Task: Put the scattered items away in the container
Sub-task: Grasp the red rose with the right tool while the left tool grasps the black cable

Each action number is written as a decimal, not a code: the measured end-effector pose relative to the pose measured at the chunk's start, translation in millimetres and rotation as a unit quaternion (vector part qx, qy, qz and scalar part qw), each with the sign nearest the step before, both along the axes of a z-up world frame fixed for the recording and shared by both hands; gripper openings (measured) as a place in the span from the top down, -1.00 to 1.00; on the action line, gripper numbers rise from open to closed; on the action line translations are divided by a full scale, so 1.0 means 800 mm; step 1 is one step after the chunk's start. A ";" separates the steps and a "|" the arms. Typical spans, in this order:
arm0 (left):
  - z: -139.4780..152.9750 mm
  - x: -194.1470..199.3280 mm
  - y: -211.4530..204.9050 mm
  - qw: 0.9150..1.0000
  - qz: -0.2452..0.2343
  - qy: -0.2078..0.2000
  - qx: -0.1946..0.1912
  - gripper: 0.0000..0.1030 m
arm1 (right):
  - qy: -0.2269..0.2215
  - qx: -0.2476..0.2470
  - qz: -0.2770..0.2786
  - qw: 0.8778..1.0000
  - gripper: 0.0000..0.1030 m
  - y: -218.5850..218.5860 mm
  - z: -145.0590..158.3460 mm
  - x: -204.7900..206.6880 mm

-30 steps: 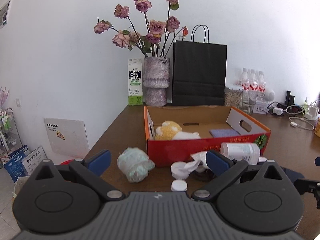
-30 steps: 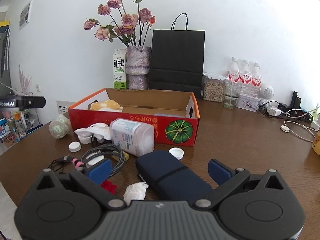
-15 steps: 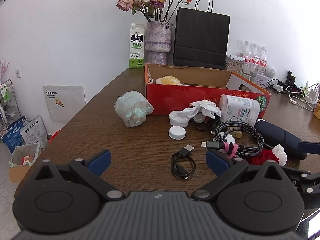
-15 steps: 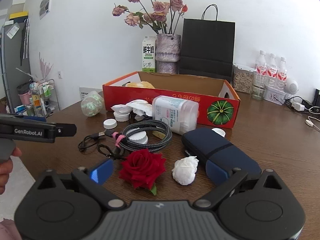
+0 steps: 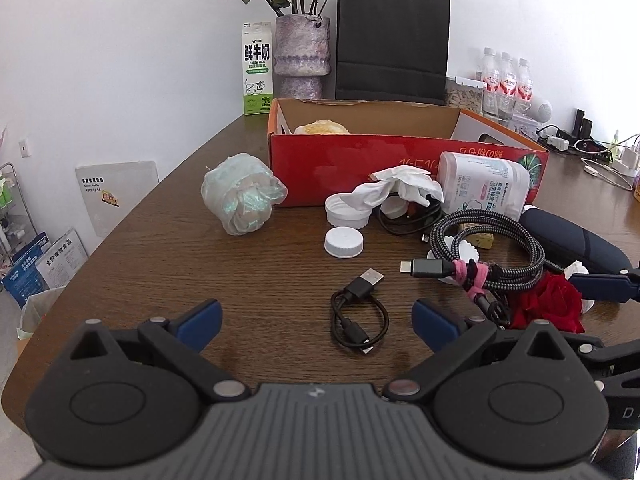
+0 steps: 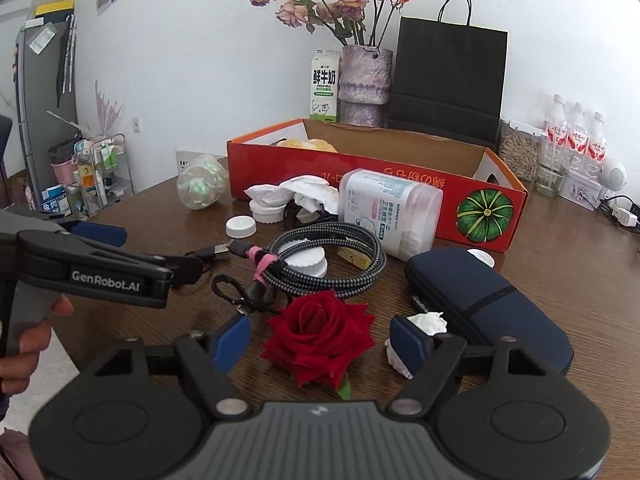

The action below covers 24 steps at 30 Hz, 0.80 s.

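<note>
A red rose (image 6: 320,332) lies on the brown table between the pads of my right gripper (image 6: 320,342). Its jaws are closing, with gaps still on both sides of the bloom. My left gripper (image 5: 316,320) stands open low over the table, with a short black USB cable (image 5: 358,316) just ahead between its fingers. The red cardboard box (image 5: 360,168) sits behind the clutter and holds a yellow plush. In front of it lie a braided cable coil (image 6: 328,256), a white jar (image 6: 388,212) on its side, crumpled tissue (image 5: 400,188) and a plastic-wrapped bundle (image 5: 242,200).
A navy zip case (image 6: 488,312) lies right of the rose, with a tissue wad (image 6: 428,320) against my right pad. White lids (image 5: 343,242) dot the middle. A vase, milk carton (image 5: 257,68) and black bag (image 5: 392,40) stand behind the box. The table edge (image 5: 120,232) curves away at left.
Both grippers have come down and tilted toward the table. The right jaws have narrowed around the rose. The short black cable has come into view in front of the left gripper.
</note>
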<state>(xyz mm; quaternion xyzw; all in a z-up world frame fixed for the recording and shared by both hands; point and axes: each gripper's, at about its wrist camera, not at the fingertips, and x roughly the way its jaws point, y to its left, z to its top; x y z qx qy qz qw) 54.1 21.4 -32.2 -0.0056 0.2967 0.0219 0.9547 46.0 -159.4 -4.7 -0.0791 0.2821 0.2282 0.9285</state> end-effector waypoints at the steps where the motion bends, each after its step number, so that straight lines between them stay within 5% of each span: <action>1: -0.001 0.001 -0.001 1.000 0.000 -0.001 0.002 -1.00 | 0.002 0.001 0.001 1.000 -0.30 0.000 -0.001 0.001; 8: -0.005 0.011 -0.010 1.000 -0.010 -0.002 0.006 -0.94 | 0.007 0.014 0.003 1.000 -0.09 -0.002 -0.004 0.003; 15: -0.007 0.008 -0.014 1.000 -0.024 0.000 0.001 0.39 | 0.005 0.018 0.002 1.000 -0.05 -0.005 -0.003 0.002; 24: -0.006 0.002 -0.008 1.000 -0.022 -0.002 -0.016 0.44 | -0.006 0.030 -0.001 1.000 0.23 -0.011 0.002 -0.002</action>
